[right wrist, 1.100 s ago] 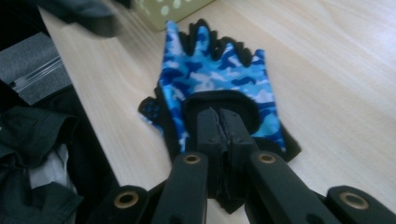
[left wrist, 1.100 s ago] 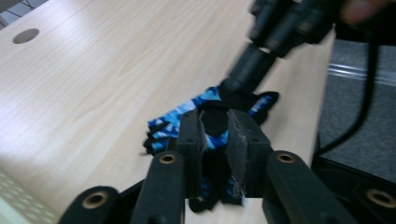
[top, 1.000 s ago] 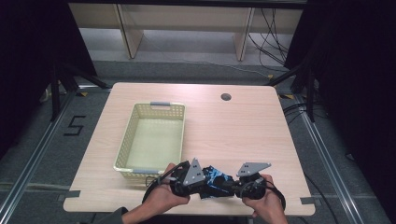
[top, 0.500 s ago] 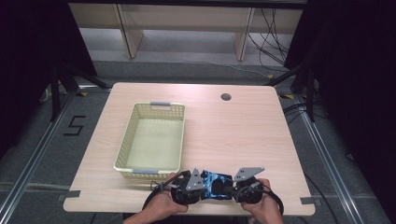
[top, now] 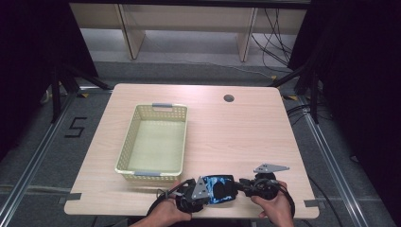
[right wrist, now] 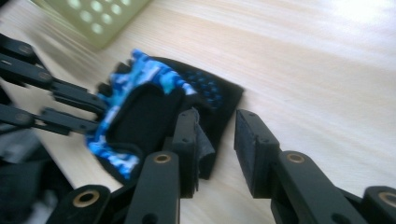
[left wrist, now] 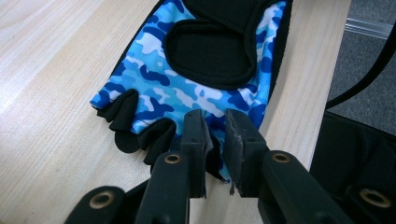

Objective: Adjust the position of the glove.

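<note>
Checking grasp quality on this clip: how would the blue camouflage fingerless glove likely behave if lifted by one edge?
The blue camouflage fingerless glove looks like thin fabric with soft black finger stubs, so it would probably droop rather than hold shape. It lies flat on the pale wooden table, suggesting little weight. The dotted palm patch seen in the right gripper view may resist sliding.

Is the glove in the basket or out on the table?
Out. The blue camouflage glove lies flat on the table near its front edge, beside the yellow basket, which holds nothing.
</note>
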### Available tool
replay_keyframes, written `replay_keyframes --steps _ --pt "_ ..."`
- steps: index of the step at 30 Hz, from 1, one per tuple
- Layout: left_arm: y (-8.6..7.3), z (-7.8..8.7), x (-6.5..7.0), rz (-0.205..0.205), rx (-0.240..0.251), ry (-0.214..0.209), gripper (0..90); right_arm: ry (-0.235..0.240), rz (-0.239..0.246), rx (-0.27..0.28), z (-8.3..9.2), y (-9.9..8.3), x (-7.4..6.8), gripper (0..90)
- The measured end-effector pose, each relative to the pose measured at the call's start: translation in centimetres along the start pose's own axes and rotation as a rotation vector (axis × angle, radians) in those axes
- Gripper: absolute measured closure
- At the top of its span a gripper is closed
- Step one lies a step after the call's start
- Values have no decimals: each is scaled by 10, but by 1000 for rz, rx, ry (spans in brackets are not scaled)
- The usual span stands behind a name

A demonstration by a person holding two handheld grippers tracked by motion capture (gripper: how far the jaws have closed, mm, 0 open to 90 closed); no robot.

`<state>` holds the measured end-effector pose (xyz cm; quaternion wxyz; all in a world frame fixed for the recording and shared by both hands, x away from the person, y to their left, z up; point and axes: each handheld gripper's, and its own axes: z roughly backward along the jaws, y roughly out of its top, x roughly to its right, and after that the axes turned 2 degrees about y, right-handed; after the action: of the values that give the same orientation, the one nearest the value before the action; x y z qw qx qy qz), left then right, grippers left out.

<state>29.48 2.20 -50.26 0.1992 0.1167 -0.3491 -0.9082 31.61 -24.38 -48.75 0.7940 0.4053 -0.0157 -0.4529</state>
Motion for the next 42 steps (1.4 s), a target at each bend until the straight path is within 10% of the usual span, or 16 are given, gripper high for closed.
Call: replay_keyframes --steps 11,20,27,42 --pt "-1 -1 -1 -5 -6 -7 776 29 -78 -41 -23 -4 5 673" --pt "-2 -1 -1 12 6 -6 765 49 -81 -22 -28 -6 5 809" --pt "-8 14 -11 106 44 14 542 68 -77 -8 -25 -10 6 841" --pt "-14 3 -12 96 -20 3 432 78 -77 -4 -25 -13 4 836"
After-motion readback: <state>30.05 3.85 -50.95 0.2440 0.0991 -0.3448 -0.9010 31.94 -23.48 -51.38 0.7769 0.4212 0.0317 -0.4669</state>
